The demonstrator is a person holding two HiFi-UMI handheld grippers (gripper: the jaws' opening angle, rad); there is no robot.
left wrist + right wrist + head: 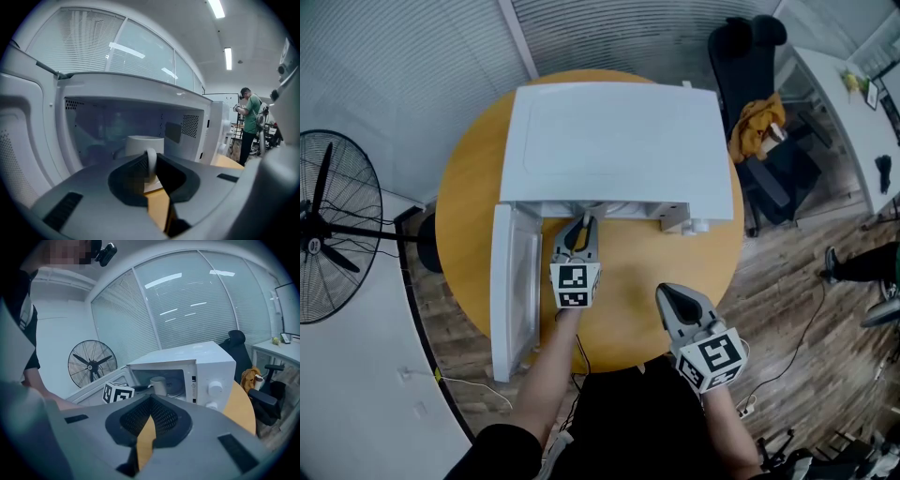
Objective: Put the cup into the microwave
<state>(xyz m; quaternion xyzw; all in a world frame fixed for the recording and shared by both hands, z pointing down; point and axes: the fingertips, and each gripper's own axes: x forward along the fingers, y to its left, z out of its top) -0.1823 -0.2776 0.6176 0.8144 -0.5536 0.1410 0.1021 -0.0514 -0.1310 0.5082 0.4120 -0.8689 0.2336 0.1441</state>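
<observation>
The white microwave [619,141] stands on the round wooden table [628,300] with its door [511,291] swung open to the left. The white cup [143,144] sits inside the cavity, upright. My left gripper [584,223] reaches into the opening, and in the left gripper view it [151,158] is shut on the cup's handle. In the head view the microwave's top hides the cup. My right gripper [667,295] hovers over the table's front right, shut and holding nothing. The right gripper view shows that gripper [151,401], the cup [158,385] and the microwave [220,363].
A standing fan [323,234] is on the floor to the left. A black chair [759,103] with an orange cloth is behind the table on the right. A person in green [248,123] stands far off. The microwave's knobs [215,389] face the front right.
</observation>
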